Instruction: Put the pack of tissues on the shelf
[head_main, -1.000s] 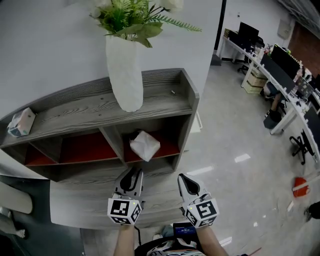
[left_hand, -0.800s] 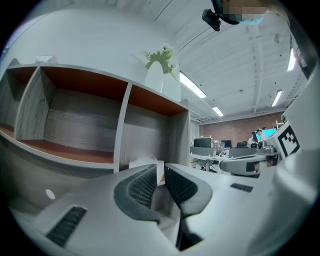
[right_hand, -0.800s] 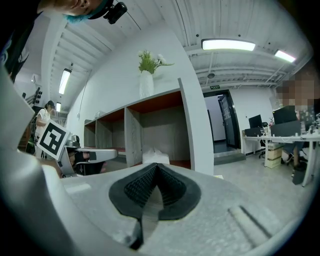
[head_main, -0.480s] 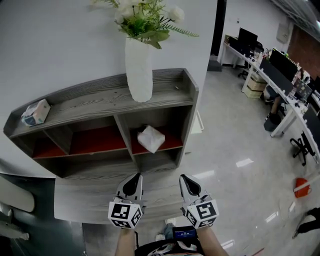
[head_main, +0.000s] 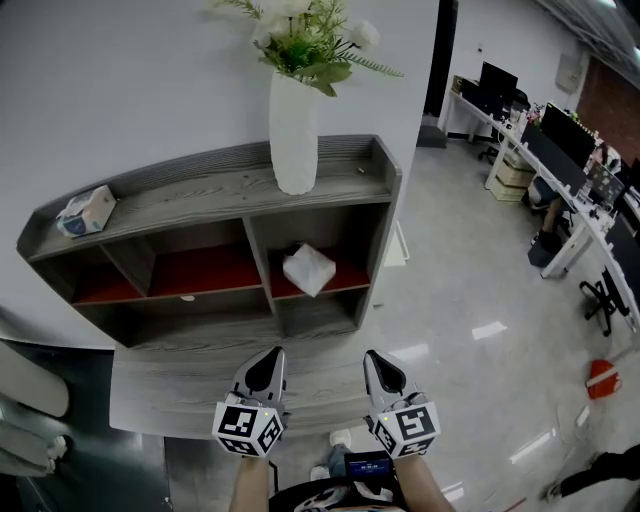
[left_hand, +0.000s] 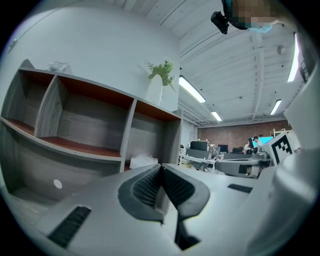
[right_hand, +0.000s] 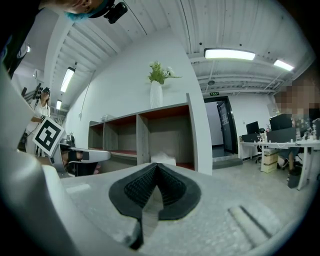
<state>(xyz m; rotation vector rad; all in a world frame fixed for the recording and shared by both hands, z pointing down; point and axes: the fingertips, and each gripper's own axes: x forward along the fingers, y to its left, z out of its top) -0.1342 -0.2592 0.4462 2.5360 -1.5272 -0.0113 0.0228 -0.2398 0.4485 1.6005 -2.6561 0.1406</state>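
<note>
A white pack of tissues (head_main: 309, 269) lies in the right compartment of the grey wooden shelf (head_main: 200, 190), on its red board; it also shows as the white pack (right_hand: 163, 160) and, partly hidden by the jaws, the pack (left_hand: 142, 161). My left gripper (head_main: 268, 363) and right gripper (head_main: 379, 367) hang side by side in front of the shelf, well back from the pack. Both are shut with nothing between their pads.
A white vase with green and white flowers (head_main: 293, 130) stands on the shelf top, a small tissue box (head_main: 86, 210) at its left end. A low grey bench (head_main: 180, 385) lies before the shelf. Office desks and chairs (head_main: 565, 170) fill the right.
The view has pulled back and shifted, so the shelf sits further right in the head view. My left gripper's jaws, apart a second ago, have come together.
</note>
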